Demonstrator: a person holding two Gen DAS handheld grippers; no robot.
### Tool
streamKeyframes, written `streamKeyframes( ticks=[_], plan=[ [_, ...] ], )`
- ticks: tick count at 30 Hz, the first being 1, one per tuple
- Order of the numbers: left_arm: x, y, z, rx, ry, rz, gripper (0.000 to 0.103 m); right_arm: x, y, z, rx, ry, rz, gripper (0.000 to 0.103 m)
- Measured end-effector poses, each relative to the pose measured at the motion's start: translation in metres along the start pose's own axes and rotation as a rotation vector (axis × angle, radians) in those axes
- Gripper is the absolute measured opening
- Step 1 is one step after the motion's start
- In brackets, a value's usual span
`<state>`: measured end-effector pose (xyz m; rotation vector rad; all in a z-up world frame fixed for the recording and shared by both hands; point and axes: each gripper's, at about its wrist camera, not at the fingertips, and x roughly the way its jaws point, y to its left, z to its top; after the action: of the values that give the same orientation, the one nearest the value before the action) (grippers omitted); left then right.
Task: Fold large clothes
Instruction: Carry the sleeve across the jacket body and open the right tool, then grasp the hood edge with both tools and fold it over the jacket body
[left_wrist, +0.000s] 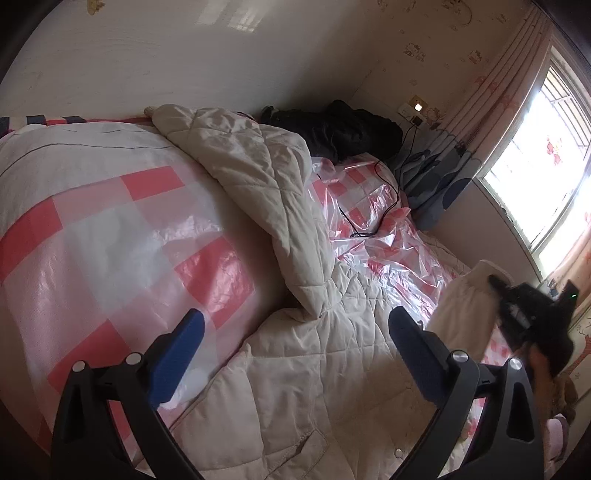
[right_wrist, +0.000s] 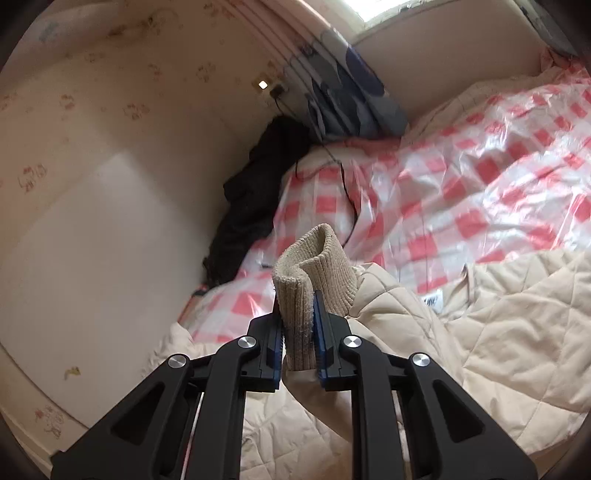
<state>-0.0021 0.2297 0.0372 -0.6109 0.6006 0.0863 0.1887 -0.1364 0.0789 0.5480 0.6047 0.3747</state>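
A large beige quilted jacket (left_wrist: 317, 354) lies spread on the bed, one sleeve (left_wrist: 251, 173) stretched toward the headboard side. My left gripper (left_wrist: 295, 325) is open and empty, hovering above the jacket's body. My right gripper (right_wrist: 299, 332) is shut on the ribbed knit cuff (right_wrist: 314, 269) of the other sleeve and holds it lifted above the jacket (right_wrist: 498, 332). The right gripper also shows in the left wrist view (left_wrist: 524, 314), at the right, with the raised sleeve (left_wrist: 465, 306) beside it.
The bed is covered with a pink-and-white checked plastic sheet (left_wrist: 122, 236), also in the right wrist view (right_wrist: 461, 192). A black garment (left_wrist: 343, 129) and a black cable (left_wrist: 384, 206) lie at the bed's far corner. A wall (right_wrist: 92, 221), curtain and window (left_wrist: 543, 155) border the bed.
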Motion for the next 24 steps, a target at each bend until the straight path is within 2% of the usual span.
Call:
streamKeyframes(
  ticks=[6,10,11,13,14,15,16,17,18,21,22,24],
  plan=[
    [0.005,0.002,0.000,-0.012,0.025,-0.008,0.096,0.075,0.008,-0.083,-0.023,0.125,-0.035,0.014],
    [0.006,0.000,-0.001,-0.009,0.037,-0.015,0.096,0.094,0.027,-0.106,-0.089,0.139,-0.025,0.014],
    [0.007,-0.001,-0.002,-0.007,0.041,-0.016,0.096,0.104,0.031,-0.112,-0.111,0.176,-0.038,0.018],
    [0.010,-0.001,-0.002,-0.009,0.055,-0.016,0.096,0.133,0.031,-0.125,-0.117,0.328,-0.060,0.038],
    [0.011,-0.001,-0.003,-0.012,0.063,-0.017,0.096,0.143,0.032,-0.129,-0.117,0.403,-0.054,0.062],
    [0.012,-0.001,-0.003,-0.015,0.068,-0.019,0.096,0.147,0.037,-0.137,-0.142,0.446,-0.046,0.069],
    [0.012,0.000,-0.003,-0.017,0.071,-0.020,0.096,0.144,0.045,-0.139,-0.188,0.439,-0.051,0.071],
    [0.012,0.000,-0.002,-0.018,0.070,-0.019,0.096,0.138,0.051,-0.138,-0.214,0.428,-0.026,0.077],
    [0.011,0.000,-0.002,-0.017,0.066,-0.016,0.096,0.127,0.056,-0.137,-0.213,0.415,0.021,0.078],
    [0.010,0.000,-0.002,-0.004,0.061,-0.011,0.096,0.076,0.059,-0.119,-0.220,0.295,0.097,0.079],
    [0.010,-0.001,-0.002,0.002,0.064,-0.012,0.096,0.057,0.054,-0.111,-0.238,0.246,0.072,0.080],
    [0.010,-0.005,-0.003,0.024,0.071,-0.029,0.096,0.016,0.027,-0.093,-0.237,0.147,-0.049,0.085]
  ],
)
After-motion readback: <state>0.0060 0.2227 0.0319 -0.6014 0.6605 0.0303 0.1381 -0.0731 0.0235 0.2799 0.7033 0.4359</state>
